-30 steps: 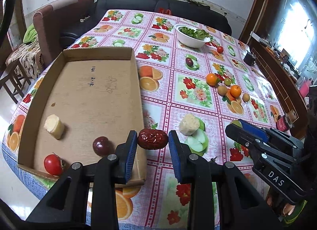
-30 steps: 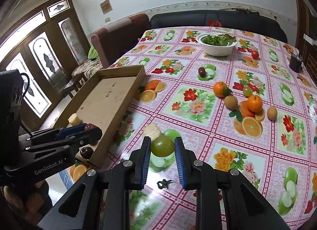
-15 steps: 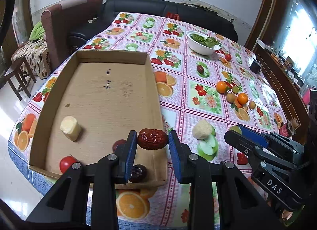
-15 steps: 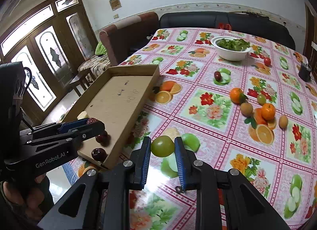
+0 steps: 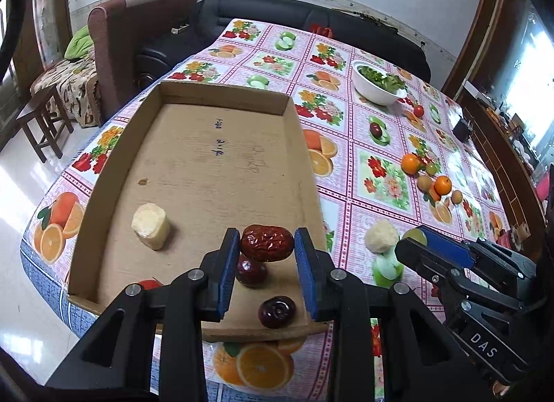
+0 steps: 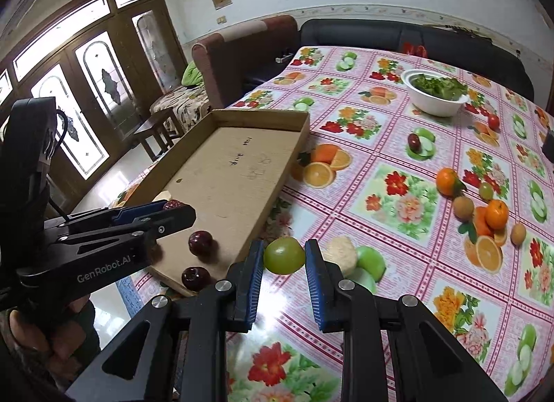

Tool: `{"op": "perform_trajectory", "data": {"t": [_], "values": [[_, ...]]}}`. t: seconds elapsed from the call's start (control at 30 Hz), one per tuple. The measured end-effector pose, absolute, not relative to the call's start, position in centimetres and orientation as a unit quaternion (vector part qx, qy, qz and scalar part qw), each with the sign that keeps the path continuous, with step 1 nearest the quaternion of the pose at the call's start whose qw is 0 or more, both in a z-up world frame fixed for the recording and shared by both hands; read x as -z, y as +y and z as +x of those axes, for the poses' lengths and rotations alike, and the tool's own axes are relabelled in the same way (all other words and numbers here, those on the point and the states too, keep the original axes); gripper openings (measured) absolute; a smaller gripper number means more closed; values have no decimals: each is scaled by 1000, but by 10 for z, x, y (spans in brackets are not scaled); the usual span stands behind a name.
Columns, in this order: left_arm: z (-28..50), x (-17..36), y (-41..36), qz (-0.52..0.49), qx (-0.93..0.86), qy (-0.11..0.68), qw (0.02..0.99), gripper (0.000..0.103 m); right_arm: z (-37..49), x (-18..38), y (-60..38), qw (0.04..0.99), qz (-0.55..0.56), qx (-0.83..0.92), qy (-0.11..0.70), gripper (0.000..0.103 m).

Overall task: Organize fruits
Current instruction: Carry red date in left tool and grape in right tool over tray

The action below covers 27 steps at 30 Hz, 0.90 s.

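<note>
Table (image 5: 387,173): cardboard tray (image 5: 221,97), salad bowl (image 5: 375,97), oranges (image 5: 410,163).

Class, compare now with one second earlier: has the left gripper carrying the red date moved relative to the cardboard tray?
Yes. The left gripper has carried the red date leftward from beyond the cardboard tray rim to over its floor.

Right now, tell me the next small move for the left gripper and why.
Probably lower and open it. The left gripper holds the red date above the near end of the cardboard tray, just over a dark plum, so nudging slightly clear of that plum first seems wise.
</note>
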<state>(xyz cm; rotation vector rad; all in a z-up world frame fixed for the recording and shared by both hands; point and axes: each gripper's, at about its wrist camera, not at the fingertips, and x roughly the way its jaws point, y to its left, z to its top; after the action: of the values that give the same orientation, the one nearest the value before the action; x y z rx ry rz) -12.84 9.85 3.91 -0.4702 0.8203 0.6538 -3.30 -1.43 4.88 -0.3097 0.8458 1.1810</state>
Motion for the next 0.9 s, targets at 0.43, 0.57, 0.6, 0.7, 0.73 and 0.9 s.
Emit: {"op": "perform_trajectory", "data": {"t": [0.43, 0.57, 0.6, 0.7, 0.73, 0.9], "values": [[-146, -39, 139, -253, -340, 375, 825, 30, -43, -47, 12, 720, -150, -555, 388, 24], [-153, -41, 161, -265, -360, 364, 817, 30, -51, -47, 28, 710, -156, -569, 385, 24], [-155, -42, 166, -267, -363, 362, 816, 30, -54, -47, 34, 705, -158, -573, 386, 24], [-156, -40, 181, -273, -374, 360, 810, 30, -59, -42, 52, 690, -160, -586, 393, 24], [-156, -40, 184, -272, -378, 360, 808, 30, -61, -41, 56, 687, -161, -589, 394, 24], [-156, -31, 200, -277, -394, 364, 797, 30, -68, -26, 84, 676, -178, -591, 403, 24]]}}
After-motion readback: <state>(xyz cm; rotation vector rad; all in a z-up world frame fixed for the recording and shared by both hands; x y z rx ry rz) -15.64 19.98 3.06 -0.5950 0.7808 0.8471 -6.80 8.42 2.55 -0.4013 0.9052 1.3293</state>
